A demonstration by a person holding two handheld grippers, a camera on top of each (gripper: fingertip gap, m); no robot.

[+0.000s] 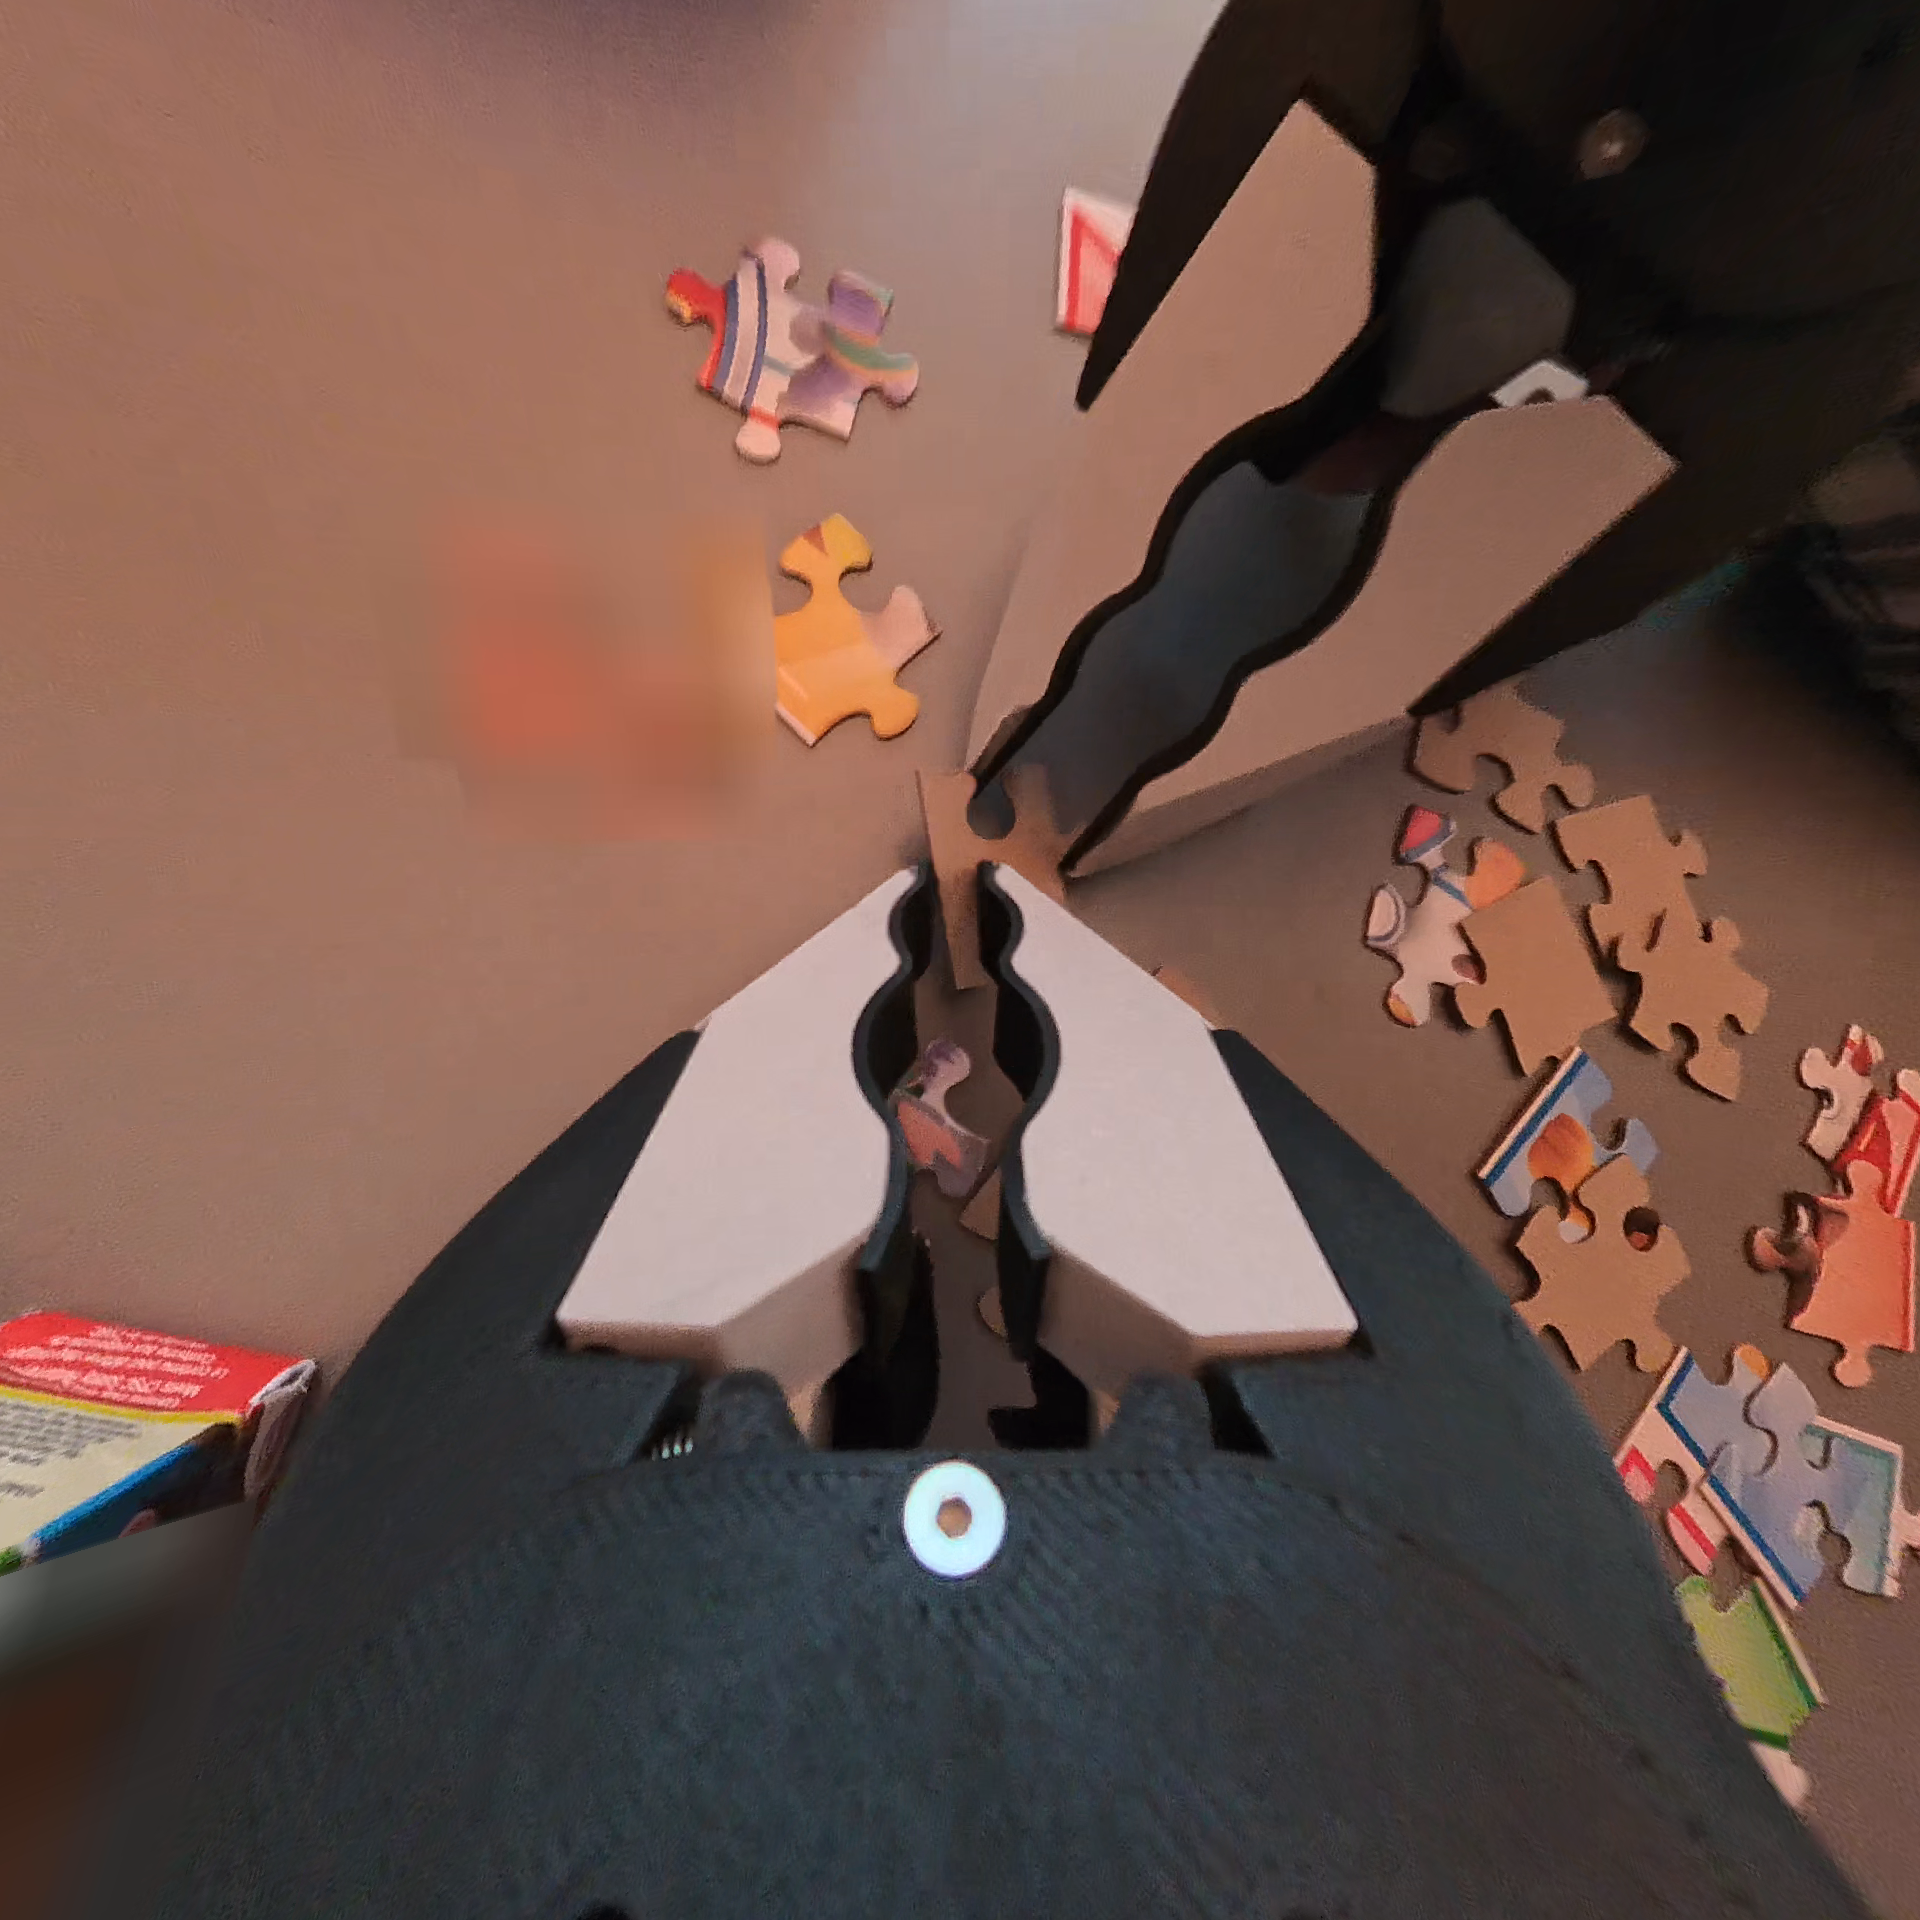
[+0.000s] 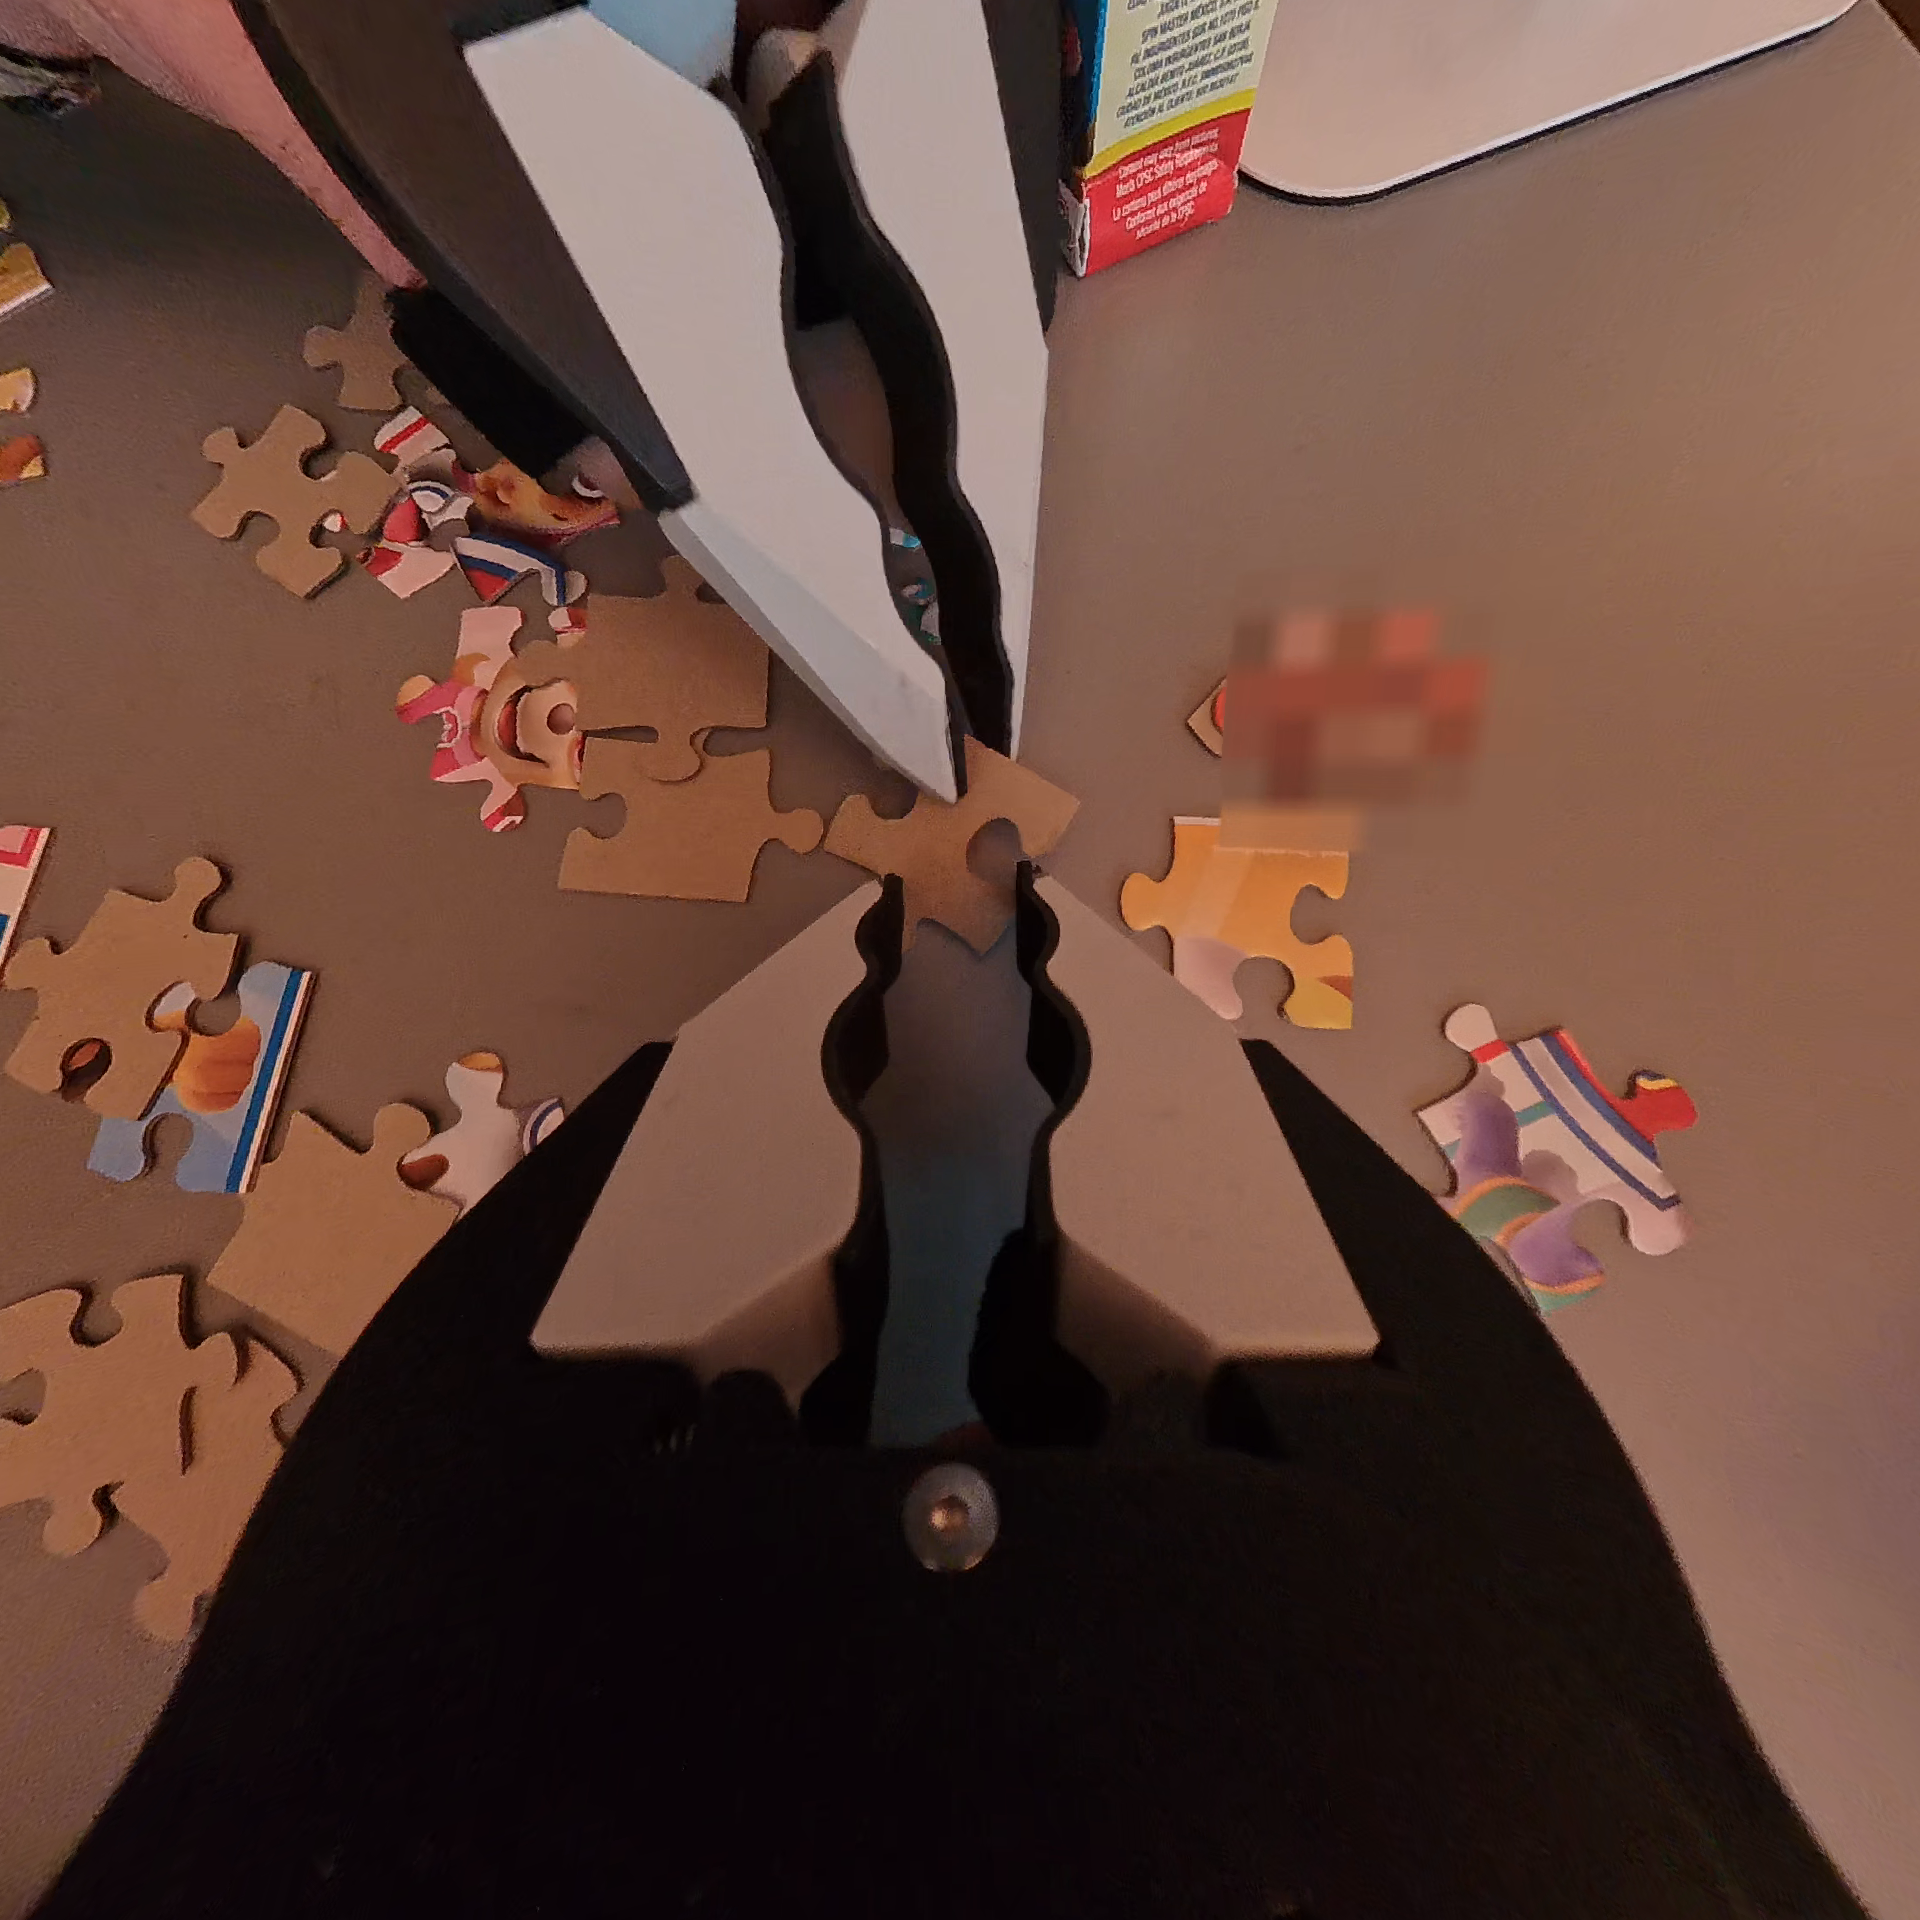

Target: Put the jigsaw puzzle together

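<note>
While a brown-backed puzzle piece [image 2: 951, 842] is pinched face down by both the left claw [image 1: 958, 883] and the right claw [image 2: 956, 883], just left of the yellow piece [image 2: 1242, 914], a handover or flip is judged under way, and one release is called for next.

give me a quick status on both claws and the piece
Left claw shut on brown-backed piece, held face-down. Right claw closing on same piece. Loose pieces crowd close by.
</note>
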